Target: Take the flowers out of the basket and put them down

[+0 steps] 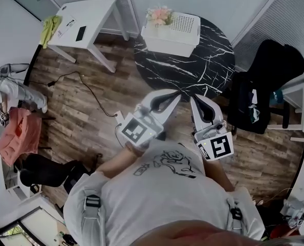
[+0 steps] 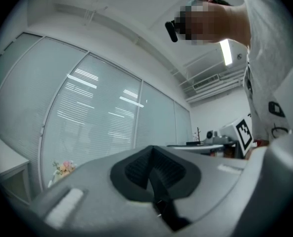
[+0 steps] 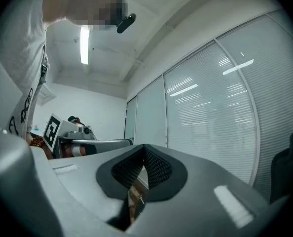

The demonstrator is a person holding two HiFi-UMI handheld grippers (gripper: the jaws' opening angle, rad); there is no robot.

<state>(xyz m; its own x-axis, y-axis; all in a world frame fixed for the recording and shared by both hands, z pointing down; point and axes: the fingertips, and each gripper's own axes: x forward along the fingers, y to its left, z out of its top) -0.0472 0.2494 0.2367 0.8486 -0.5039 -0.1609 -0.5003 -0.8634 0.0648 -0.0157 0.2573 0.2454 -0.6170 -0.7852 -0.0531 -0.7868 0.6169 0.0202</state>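
well, we stand back on the wood floor (image 1: 90,111), short of the round black marble table (image 1: 193,68), with both tools drawn in near our chest and aimed towards it. the left gripper (image 1: 176,95) has its jaws pressed together with nothing between the pads, and its own view shows the same meeting of ribbed pads (image 2: 136,169). the right gripper (image 1: 194,99) is likewise closed and empty, pads touching at the tip in its own view. we judge they are carried shut and roughly level because there is nothing within reach to grasp; this is a carrying posture, not a picking one. the flowers (image 1: 159,15), pink and pale, sit in the far-left corner of the white basket (image 1: 175,44), which stands at the far side of the table, well apart from both tips. in the left gripper view they show only as a small cluster low at the left, against the blinds. so the task reads as not yet begun: the flowers are in the basket and untouched. a black chair (image 1: 267,70) with dark cloth on it stands to the right of the table and a white desk (image 1: 88,17) to the far left, leaving the near side of the table free, which is probably why we face it from here. the jaws will need to part before any stem can be taken.
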